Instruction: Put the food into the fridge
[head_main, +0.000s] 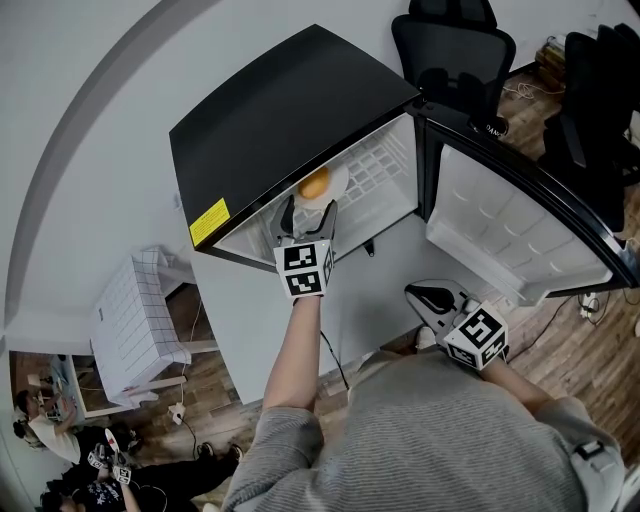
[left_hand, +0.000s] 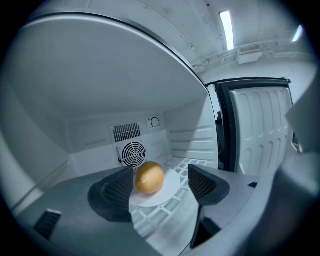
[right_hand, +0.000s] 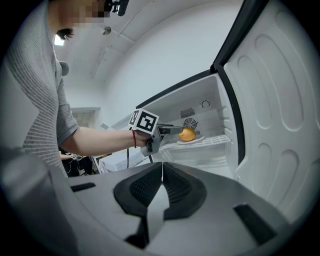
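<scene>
It looked like an office or lab room rather than a home kitchen. A black office chair (head_main: 452, 40) stood at the upper right of the head view, with loose cables (head_main: 523, 90) on the wood-look floor (head_main: 570, 345) beside it. A small black fridge (head_main: 270, 130) stood against a bare white wall (head_main: 80, 150). A ceiling strip light (left_hand: 226, 29) showed at the top of the left gripper view, and other people (head_main: 40, 432) were at the lower left of the head view.
</scene>
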